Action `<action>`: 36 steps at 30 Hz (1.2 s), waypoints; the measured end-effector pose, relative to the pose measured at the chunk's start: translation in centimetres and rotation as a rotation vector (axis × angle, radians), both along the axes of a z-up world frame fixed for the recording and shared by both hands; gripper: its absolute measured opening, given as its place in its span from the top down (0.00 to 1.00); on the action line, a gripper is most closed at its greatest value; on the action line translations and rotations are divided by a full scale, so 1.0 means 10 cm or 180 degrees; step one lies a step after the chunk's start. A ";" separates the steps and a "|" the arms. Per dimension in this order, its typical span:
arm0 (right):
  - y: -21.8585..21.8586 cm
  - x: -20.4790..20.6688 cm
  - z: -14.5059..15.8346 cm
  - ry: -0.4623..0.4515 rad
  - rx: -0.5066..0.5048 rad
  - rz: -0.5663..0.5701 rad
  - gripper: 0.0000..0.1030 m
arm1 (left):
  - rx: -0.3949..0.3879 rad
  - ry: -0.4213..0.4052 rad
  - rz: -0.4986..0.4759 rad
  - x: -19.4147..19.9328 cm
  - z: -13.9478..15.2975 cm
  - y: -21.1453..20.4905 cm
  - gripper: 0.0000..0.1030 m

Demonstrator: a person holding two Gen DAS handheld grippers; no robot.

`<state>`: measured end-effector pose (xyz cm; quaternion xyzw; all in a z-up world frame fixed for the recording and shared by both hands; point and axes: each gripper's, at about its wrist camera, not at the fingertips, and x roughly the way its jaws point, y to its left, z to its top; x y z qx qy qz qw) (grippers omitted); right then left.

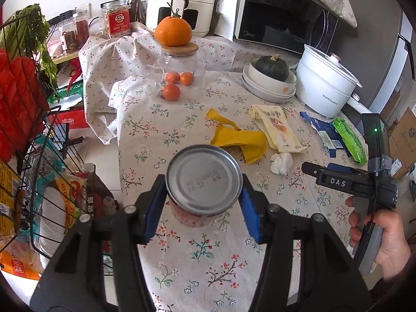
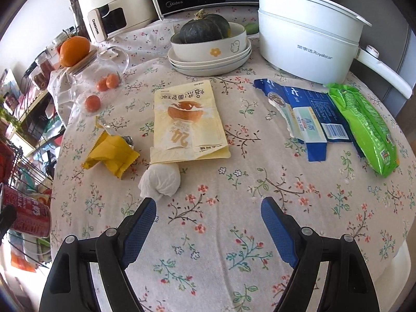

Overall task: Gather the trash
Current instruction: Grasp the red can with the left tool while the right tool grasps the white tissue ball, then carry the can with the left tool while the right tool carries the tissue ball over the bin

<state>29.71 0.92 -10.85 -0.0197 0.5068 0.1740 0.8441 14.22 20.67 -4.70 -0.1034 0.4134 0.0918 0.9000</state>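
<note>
My left gripper [image 1: 204, 197] is shut on a red can [image 1: 202, 179], silver end toward the camera, held above the table's left part. The can also shows at the left edge of the right wrist view [image 2: 26, 215]. My right gripper [image 2: 208, 208] is open and empty, low over the floral tablecloth [image 2: 234, 234]; it shows in the left wrist view [image 1: 325, 176]. Just ahead of its left finger lies a crumpled white tissue [image 2: 161, 179]. Beyond lie a yellow wrapper [image 2: 111, 153], a cream snack pouch [image 2: 187, 124], a torn blue packet [image 2: 306, 119] and a green packet [image 2: 364, 127].
At the back stand a bowl with a dark squash [image 2: 208, 39], a white electric pot [image 2: 306, 39], a microwave [image 1: 280, 15], an air fryer [image 1: 182, 0] and a glass jar with an orange [image 1: 176, 52]. Wire baskets of packets [image 1: 39, 182] stand left of the table.
</note>
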 end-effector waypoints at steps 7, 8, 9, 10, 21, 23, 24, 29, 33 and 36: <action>0.33 0.11 -0.13 -0.0021 0.0098 0.0093 0.23 | 0.0058 0.0013 -0.0029 -0.01 0.00 -0.01 0.46; 0.37 0.13 -0.16 -0.0012 0.0091 0.0111 0.25 | 0.0064 0.0011 -0.0031 -0.01 0.01 -0.02 0.46; 0.40 0.15 -0.19 -0.0001 0.0077 0.0124 0.30 | 0.0067 0.0010 -0.0034 0.00 0.01 -0.02 0.46; 0.42 0.16 -0.22 0.0013 0.0067 0.0132 0.35 | 0.0072 0.0009 -0.0034 0.00 0.02 -0.02 0.46; 0.52 0.10 -0.24 0.0016 0.0013 0.0378 0.71 | 0.0097 0.0031 -0.0051 0.04 0.01 -0.11 0.45; 0.50 0.07 -0.18 -0.0026 -0.0013 0.0409 0.71 | 0.0106 0.0014 -0.0076 0.04 0.03 -0.15 0.46; 0.48 0.05 -0.15 -0.0035 -0.0012 0.0411 0.72 | 0.0110 0.0004 -0.0087 0.04 0.04 -0.17 0.45; 0.37 -0.04 0.01 -0.0108 -0.0014 0.0427 0.72 | 0.0121 -0.0034 -0.0150 0.03 0.09 -0.26 0.45; 0.26 -0.10 0.10 -0.0149 -0.0055 0.0432 0.72 | 0.0125 -0.0061 -0.0200 0.04 0.12 -0.33 0.46; 0.16 -0.12 0.14 -0.0158 -0.0082 0.0412 0.72 | 0.0129 -0.0077 -0.0239 0.05 0.14 -0.40 0.45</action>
